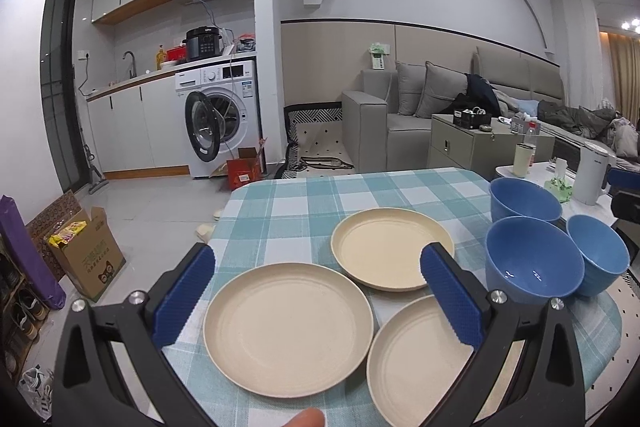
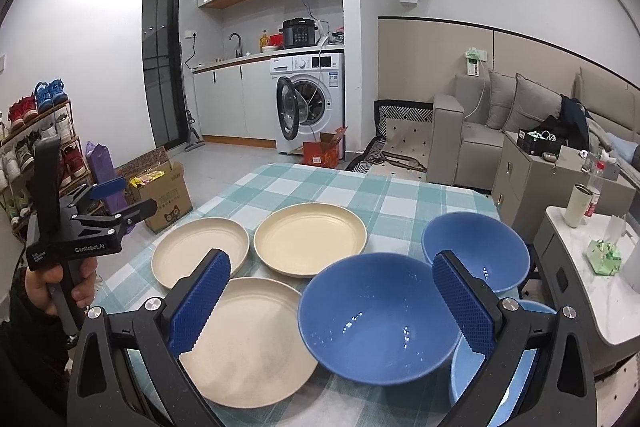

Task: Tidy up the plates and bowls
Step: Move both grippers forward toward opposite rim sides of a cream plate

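Three cream plates lie on the checked tablecloth (image 1: 280, 203): a near left plate (image 1: 288, 327), a far plate (image 1: 384, 247) and a near right plate (image 1: 416, 363). To their right stand three blue bowls (image 1: 534, 259), close together and upright. My left gripper (image 1: 320, 291) hovers open over the near plates with nothing between its fingers. My right gripper (image 2: 332, 279) is open above the middle blue bowl (image 2: 380, 319), between the far bowl (image 2: 476, 251) and the near bowl (image 2: 492, 379). The right wrist view also shows the left gripper (image 2: 128, 197) off the table's left side, held by a hand (image 2: 44, 287).
A white side table (image 2: 580, 291) with a tumbler, a kettle and a green tissue pack stands right of the bowls. On the floor to the left are a cardboard box (image 1: 92, 259) and a shoe rack (image 2: 36, 147). The far half of the cloth (image 2: 320, 187) is bare.
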`<state>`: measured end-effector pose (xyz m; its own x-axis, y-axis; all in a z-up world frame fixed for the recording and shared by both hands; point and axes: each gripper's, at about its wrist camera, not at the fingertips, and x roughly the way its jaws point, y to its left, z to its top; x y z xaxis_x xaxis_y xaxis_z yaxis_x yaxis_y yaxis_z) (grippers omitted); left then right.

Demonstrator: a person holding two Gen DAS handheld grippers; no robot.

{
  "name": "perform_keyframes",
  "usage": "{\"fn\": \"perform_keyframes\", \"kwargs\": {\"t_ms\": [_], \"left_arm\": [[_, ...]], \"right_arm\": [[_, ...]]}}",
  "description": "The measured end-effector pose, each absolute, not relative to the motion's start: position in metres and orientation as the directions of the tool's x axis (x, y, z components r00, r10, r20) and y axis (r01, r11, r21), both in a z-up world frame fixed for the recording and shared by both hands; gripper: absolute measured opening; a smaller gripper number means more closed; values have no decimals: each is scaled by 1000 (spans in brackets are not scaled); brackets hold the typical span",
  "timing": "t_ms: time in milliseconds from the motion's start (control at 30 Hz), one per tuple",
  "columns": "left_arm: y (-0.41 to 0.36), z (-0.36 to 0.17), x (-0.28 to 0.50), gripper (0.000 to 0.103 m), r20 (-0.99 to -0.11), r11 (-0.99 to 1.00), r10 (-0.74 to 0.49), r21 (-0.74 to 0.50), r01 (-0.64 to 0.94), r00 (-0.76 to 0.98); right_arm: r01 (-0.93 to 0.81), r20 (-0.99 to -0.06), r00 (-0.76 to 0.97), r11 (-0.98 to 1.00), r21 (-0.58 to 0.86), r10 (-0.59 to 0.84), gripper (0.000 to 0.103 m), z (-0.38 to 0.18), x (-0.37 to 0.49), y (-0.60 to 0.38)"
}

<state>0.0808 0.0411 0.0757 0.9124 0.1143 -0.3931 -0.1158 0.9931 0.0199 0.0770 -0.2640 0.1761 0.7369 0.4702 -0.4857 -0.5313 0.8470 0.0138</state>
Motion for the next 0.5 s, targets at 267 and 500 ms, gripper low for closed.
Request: {"fn": "perform_keyframes", "kwargs": {"t_ms": [267, 500], "left_arm": [[45, 78, 102, 103, -409, 994, 109, 15, -113, 906], [43, 76, 121, 103, -447, 998, 56, -3, -64, 893]], "right_arm": [[-552, -518, 703, 833, 33, 487, 103, 183, 110, -250], [-555, -533, 688, 830, 52, 493, 103, 179, 132, -241]]}}
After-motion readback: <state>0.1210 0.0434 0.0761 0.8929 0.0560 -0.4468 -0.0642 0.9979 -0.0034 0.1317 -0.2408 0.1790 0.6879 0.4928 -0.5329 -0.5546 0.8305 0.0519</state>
